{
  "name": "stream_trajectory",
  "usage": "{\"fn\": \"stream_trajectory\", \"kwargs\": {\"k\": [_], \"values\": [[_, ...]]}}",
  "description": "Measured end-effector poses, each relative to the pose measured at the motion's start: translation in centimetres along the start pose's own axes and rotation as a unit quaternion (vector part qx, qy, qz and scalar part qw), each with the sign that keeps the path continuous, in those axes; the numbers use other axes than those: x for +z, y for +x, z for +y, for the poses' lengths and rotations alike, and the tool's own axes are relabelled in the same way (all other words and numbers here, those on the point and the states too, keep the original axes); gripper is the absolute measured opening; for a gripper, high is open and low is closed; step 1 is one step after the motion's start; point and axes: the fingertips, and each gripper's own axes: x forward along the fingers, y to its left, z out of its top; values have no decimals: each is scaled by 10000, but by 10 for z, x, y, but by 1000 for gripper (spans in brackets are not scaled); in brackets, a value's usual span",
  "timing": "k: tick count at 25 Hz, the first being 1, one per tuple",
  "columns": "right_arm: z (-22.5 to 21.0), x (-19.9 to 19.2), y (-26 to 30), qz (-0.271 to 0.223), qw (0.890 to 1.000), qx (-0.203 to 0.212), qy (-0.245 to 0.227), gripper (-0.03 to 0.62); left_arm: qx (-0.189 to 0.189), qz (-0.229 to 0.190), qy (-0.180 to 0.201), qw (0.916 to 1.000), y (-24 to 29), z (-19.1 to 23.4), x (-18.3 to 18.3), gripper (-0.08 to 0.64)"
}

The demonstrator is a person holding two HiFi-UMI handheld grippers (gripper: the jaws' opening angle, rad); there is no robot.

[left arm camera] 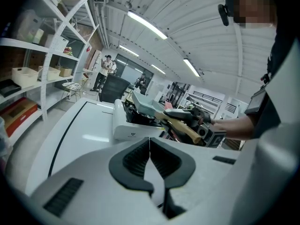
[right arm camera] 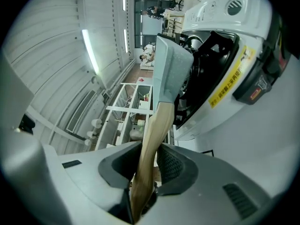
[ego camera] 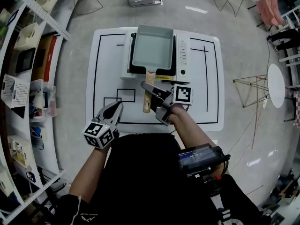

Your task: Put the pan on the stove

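Already the grey rectangular pan [ego camera: 152, 48] lies over the white portable gas stove [ego camera: 183, 55] at the far middle of the white table [ego camera: 108, 60]. What the next move turns on is how the pan lies from the right gripper [ego camera: 152, 101]. Its body is straight ahead of the jaws, farther along the table. Its light wooden handle [ego camera: 147, 104] runs back toward the near edge and passes between them.

In the right gripper view the two dark pads pinch that handle from either side, well down its length, away from the pan body. The pan's long axis runs near to far, with the body at the far end. The handle points near and a touch to the left.

From where I stand, I can't quite tell whether the base is fully down on the burner supports or a shade above them.

The left gripper [ego camera: 116, 108] hangs at the near left, well apart from pan and stove. Its jaws are pressed together on nothing, so the right hand is plainly the nearer one.
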Motion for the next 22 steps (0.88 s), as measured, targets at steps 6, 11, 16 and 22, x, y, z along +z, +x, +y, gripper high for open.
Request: {"fn": "stream_trajectory", "kwargs": {"k": [6,11,16,22], "values": [[-7,5,1,-72,9999,-140,-9,115,16,7,-108,9999,-2,5,-4,11],[-11,8,0,-87,9997,-238,44,118,77,94,-43,9999,-4,7,-7,11],[-12,9,1,-36,9997,-227,74,120,73,27,-91,9999,-5,4,-7,11],[-14,11,-2,38,9992,-304,247,124,124,-15,-95,9999,-6,-2,-7,12]]}}
